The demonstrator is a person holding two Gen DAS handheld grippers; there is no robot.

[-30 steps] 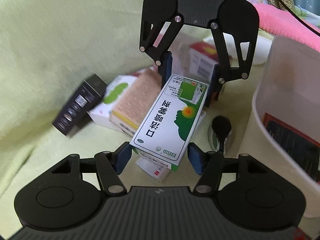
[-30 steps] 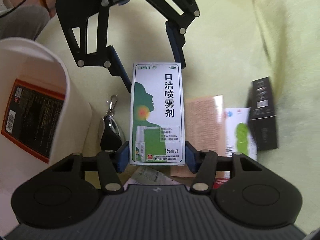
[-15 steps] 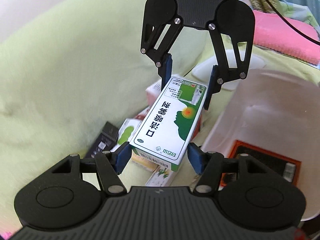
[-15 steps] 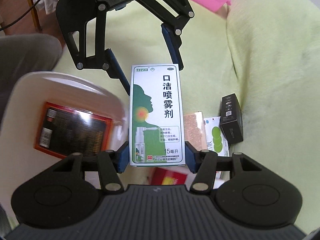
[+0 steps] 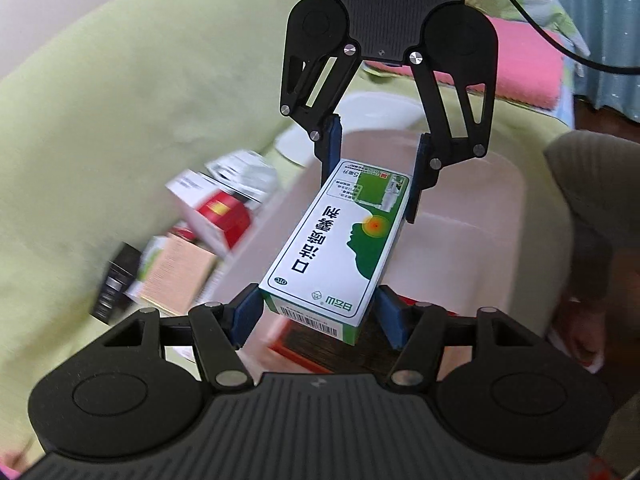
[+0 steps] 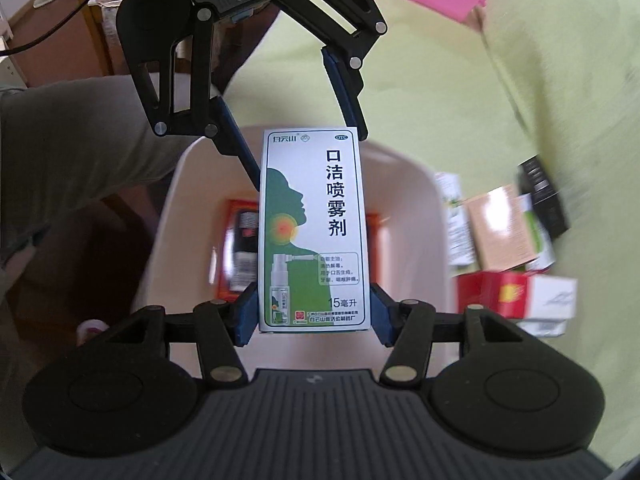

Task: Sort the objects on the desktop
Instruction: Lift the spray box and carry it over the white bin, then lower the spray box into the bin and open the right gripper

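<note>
Both claws, each shut on spray box, now over white bin.

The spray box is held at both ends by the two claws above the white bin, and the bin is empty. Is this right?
Not quite. The bin is not empty: the right wrist view shows an orange-edged dark pack lying inside. The rest holds: the spray box is gripped by the left claw and the right claw above the bin.
</note>
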